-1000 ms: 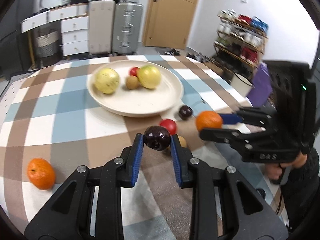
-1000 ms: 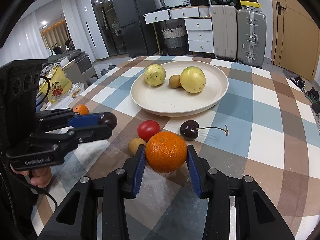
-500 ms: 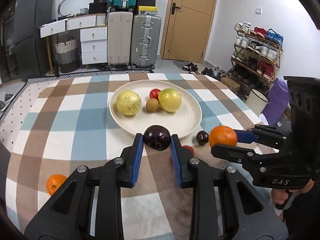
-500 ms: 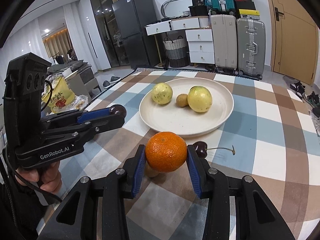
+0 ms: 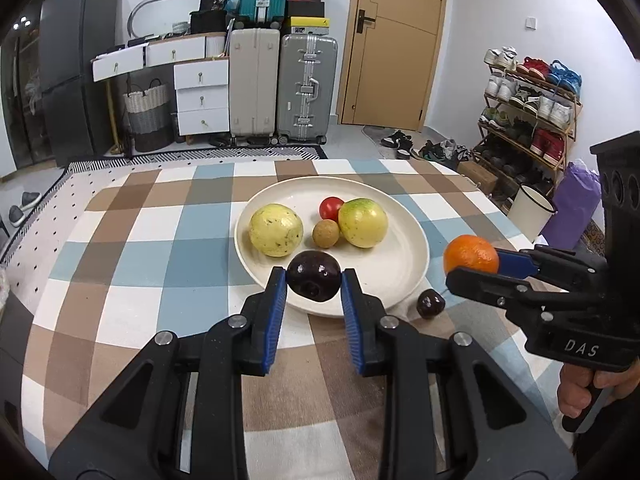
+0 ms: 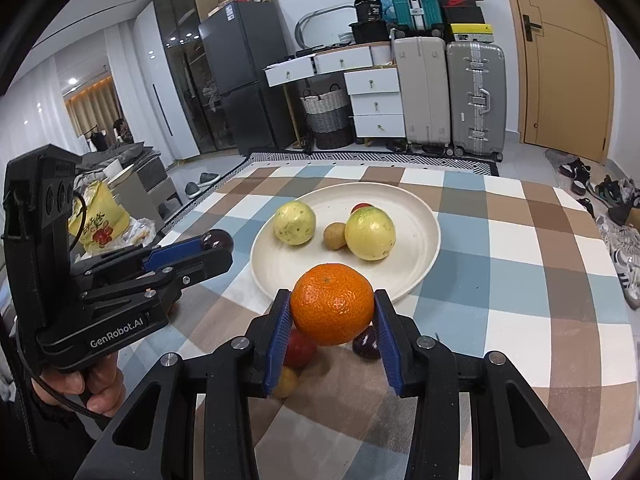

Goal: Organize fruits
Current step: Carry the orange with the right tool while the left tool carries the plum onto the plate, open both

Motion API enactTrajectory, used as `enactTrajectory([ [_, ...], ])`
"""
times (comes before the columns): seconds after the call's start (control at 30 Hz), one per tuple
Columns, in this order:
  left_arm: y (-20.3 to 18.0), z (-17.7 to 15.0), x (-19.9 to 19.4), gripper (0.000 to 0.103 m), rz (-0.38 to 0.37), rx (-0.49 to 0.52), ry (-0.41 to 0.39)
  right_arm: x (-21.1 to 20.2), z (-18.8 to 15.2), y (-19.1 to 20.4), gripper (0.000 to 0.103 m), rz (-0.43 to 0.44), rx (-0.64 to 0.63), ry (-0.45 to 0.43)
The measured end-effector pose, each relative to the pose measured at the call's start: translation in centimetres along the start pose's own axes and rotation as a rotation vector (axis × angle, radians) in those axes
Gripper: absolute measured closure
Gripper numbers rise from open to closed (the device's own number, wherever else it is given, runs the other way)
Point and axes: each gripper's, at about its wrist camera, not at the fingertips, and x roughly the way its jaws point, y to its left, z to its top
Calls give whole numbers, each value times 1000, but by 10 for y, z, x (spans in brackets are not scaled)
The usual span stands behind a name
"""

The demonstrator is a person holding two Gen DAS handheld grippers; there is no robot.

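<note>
My left gripper (image 5: 314, 280) is shut on a dark cherry (image 5: 314, 275) and holds it in the air over the near rim of the cream plate (image 5: 400, 264). My right gripper (image 6: 332, 310) is shut on an orange (image 6: 332, 303), raised just short of the plate (image 6: 424, 232). The plate holds two yellow-green guavas (image 5: 275, 230) (image 5: 363, 223), a small brown fruit (image 5: 326, 233) and a red tomato (image 5: 331, 207). The right gripper with the orange (image 5: 471, 254) also shows at the right in the left wrist view. The left gripper (image 6: 218, 248) shows at the left in the right wrist view.
On the checked tablecloth near the plate lie another dark cherry (image 5: 430, 304), a red fruit (image 6: 298, 348) and a small yellow-brown fruit (image 6: 286, 382). The table's far edge faces suitcases and drawers; a shoe rack stands to the right.
Both grippers have risen and moved toward the plate with their fruit. The orange lying at the table's left has dropped out of the left wrist view.
</note>
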Motion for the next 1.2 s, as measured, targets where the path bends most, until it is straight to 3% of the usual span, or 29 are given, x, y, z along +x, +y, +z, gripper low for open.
enactTrajectory([
  [0.47, 10, 9, 46, 78, 8, -14, 9, 42, 9, -13, 62, -47, 60, 32],
  [0.93, 4, 5, 60, 78, 6, 23, 10, 67, 12, -17, 61, -63, 76, 57],
  [1.2, 2, 4, 64, 78, -4, 28, 23, 47, 13, -21, 51, -109, 51, 18],
])
